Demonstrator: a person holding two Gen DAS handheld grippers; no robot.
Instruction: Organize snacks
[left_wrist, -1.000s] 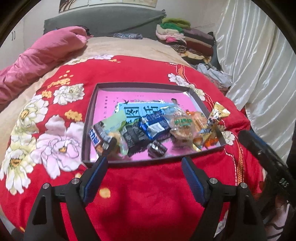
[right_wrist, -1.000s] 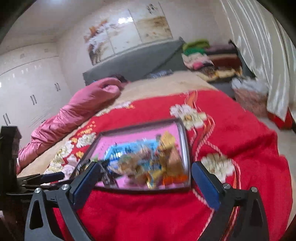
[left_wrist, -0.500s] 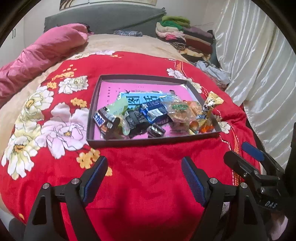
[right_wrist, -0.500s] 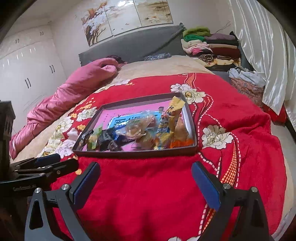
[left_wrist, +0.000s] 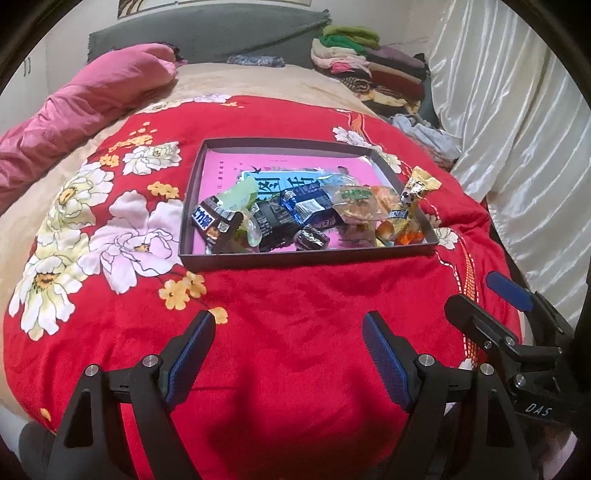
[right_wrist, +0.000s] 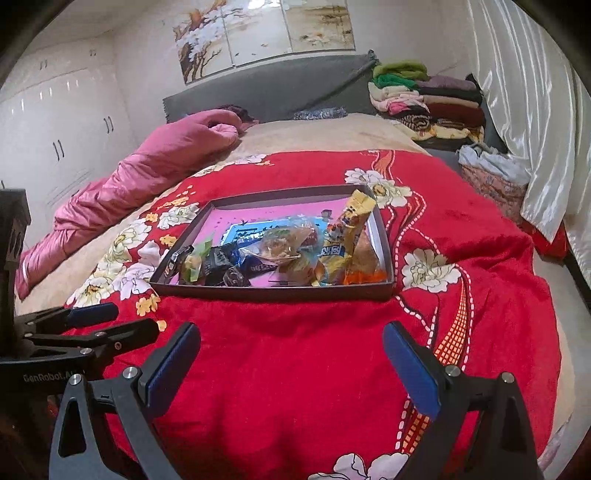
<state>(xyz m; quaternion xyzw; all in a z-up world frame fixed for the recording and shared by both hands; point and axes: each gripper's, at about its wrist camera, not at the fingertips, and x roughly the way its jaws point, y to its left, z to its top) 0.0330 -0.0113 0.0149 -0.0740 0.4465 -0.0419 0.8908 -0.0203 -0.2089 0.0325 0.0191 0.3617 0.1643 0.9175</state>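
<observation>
A shallow dark box (left_wrist: 306, 254) (right_wrist: 273, 291) with a pink floor lies on the red flowered blanket. Several wrapped snacks (left_wrist: 295, 214) (right_wrist: 273, 254) are heaped along its near side; a yellow packet (left_wrist: 413, 192) (right_wrist: 343, 232) leans on its right wall. My left gripper (left_wrist: 284, 339) hangs open over bare blanket, short of the box, nothing between its fingers. My right gripper (right_wrist: 291, 350) is open too, also on the near side of the box. Each gripper shows at the edge of the other's view, the right gripper (left_wrist: 495, 299) at lower right, the left gripper (right_wrist: 122, 321) at lower left.
A rolled pink quilt (left_wrist: 74, 110) (right_wrist: 147, 166) lies along the bed's left. Folded clothes (left_wrist: 365, 66) (right_wrist: 424, 99) are stacked at the far right by the grey headboard (right_wrist: 280, 88). White curtains (left_wrist: 517, 129) hang on the right. White wardrobe doors (right_wrist: 55, 129) stand at the left.
Both grippers have drawn back from the box, which now sits farther away and smaller in both views. The right view has steadied from blur. Both jaws stay as wide as before.
</observation>
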